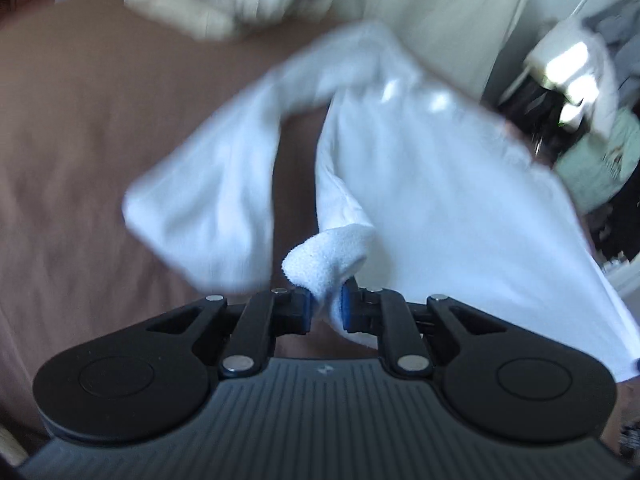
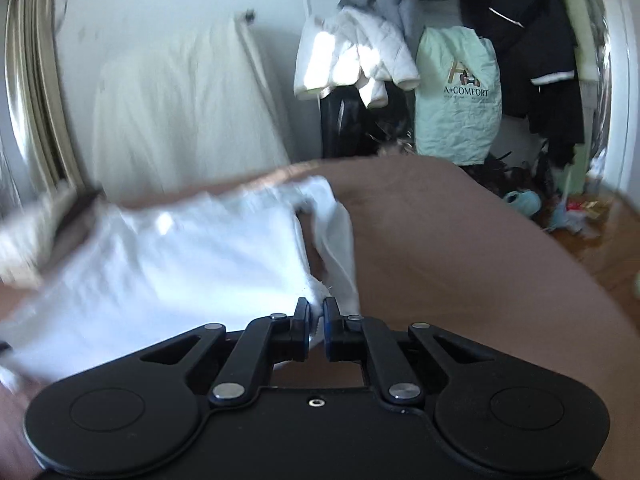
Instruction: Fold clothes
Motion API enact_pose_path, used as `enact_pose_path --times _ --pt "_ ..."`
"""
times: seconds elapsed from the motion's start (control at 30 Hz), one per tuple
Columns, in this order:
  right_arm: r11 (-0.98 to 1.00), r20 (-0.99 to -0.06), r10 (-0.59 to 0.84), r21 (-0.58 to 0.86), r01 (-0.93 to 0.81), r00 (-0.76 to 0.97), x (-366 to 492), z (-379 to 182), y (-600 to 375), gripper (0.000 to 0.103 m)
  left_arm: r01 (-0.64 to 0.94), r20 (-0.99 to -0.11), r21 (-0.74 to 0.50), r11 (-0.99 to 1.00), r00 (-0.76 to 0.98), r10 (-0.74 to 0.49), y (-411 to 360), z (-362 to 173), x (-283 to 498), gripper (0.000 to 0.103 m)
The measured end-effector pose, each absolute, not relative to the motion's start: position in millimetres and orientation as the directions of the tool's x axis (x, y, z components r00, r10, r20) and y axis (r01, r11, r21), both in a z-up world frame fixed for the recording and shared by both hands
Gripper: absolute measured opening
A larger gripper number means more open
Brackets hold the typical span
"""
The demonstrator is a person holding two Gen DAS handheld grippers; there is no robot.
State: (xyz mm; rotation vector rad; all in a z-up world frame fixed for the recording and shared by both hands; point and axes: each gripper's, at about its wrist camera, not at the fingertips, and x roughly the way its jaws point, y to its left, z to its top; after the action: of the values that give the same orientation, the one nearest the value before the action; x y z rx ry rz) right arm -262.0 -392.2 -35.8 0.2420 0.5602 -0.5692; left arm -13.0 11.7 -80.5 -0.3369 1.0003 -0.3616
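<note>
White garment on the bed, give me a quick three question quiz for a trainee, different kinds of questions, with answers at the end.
1. True or false: the left gripper is open and clear of the white garment.
2. What does the right gripper hold?
A. a green bag
B. an edge of the white garment
C. nothing
3. Fill in: the garment lies over a ____ coloured bed cover.

Key: 1 false, since its jaws pinch a bunched piece of the cloth; 2 B; 3 brown.
</note>
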Motion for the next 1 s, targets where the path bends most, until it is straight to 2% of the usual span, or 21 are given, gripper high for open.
enact_pose_path --times 0.03,0.1,0.17,0.23,0.3,0.37,0.47,0.57,0.67,0.73,0.77,0.8,0.87,0.93,1.0 --pt "0.808 -0.602 -0.449 0.043 0.588 0.66 -258 -50 -397 0.007 0.122 -0.762 -0.444 0.888 0.47 -0.446 10 -89 -9 0.013" --pt "0.759 -0.679 -0.39 0.145 0.634 0.622 -258 -72 -412 0.007 0.135 -0.721 -0.411 0.901 0.557 -0.412 13 -72 -18 0.011" --pt "0.732 -0.663 -0.342 0.256 0.631 0.666 -267 -67 -416 0.007 0.145 -0.671 -0.377 0.915 0.638 -0.378 15 -54 -28 0.011" --pt "0.775 -0.616 -0.354 0.229 0.59 0.704 -269 -42 -408 0.007 0.182 -0.64 -0.351 0.919 0.669 -0.377 12 -38 -35 0.011" --pt "0.805 -0.588 -0.42 0.11 0.583 0.691 -268 -21 -399 0.007 0.193 -0.67 -0.369 0.909 0.622 -0.404 6 -43 -33 0.011" --pt "0.802 -0.585 -0.449 0.069 0.593 0.675 -268 -17 -400 0.007 0.17 -0.728 -0.402 0.9 0.537 -0.426 2 -68 -29 0.011" --pt "0.744 -0.608 -0.457 0.138 0.653 0.649 -275 -44 -416 0.007 0.11 -0.784 -0.455 0.884 0.42 -0.456 -2 -102 -20 0.011" --pt "0.739 -0.676 -0.449 0.086 0.668 0.584 -260 -87 -412 0.007 0.138 -0.798 -0.402 0.905 0.432 -0.42 -7 -100 -21 0.011" --pt "0.766 -0.716 -0.452 -0.006 0.642 0.532 -249 -108 -401 0.008 0.189 -0.807 -0.324 0.927 0.456 -0.376 -15 -92 -26 0.018" --pt "0.774 -0.718 -0.474 -0.063 0.63 0.51 -244 -101 -399 0.009 0.199 -0.808 -0.287 0.937 0.475 -0.348 -16 -82 -27 0.029" --pt "0.77 -0.714 -0.481 -0.066 0.635 0.509 -245 -94 -400 0.016 0.197 -0.804 -0.275 0.941 0.489 -0.337 -12 -77 -28 0.041" --pt "0.754 -0.704 -0.495 -0.055 0.655 0.51 -250 -86 -403 0.019 0.195 -0.795 -0.267 0.944 0.509 -0.33 -8 -71 -28 0.048" --pt "0.711 -0.663 -0.532 -0.012 0.703 0.527 -261 -74 -409 0.025 0.189 -0.757 -0.258 0.948 0.57 -0.319 3 -55 -28 0.051" --pt "0.681 -0.621 -0.56 0.032 0.731 0.548 -273 -59 -414 0.026 0.175 -0.725 -0.223 0.959 0.628 -0.283 14 -41 -29 0.058" --pt "0.684 -0.598 -0.563 0.052 0.728 0.571 -277 -51 -416 0.027 0.17 -0.715 -0.184 0.968 0.653 -0.251 21 -33 -24 0.07"
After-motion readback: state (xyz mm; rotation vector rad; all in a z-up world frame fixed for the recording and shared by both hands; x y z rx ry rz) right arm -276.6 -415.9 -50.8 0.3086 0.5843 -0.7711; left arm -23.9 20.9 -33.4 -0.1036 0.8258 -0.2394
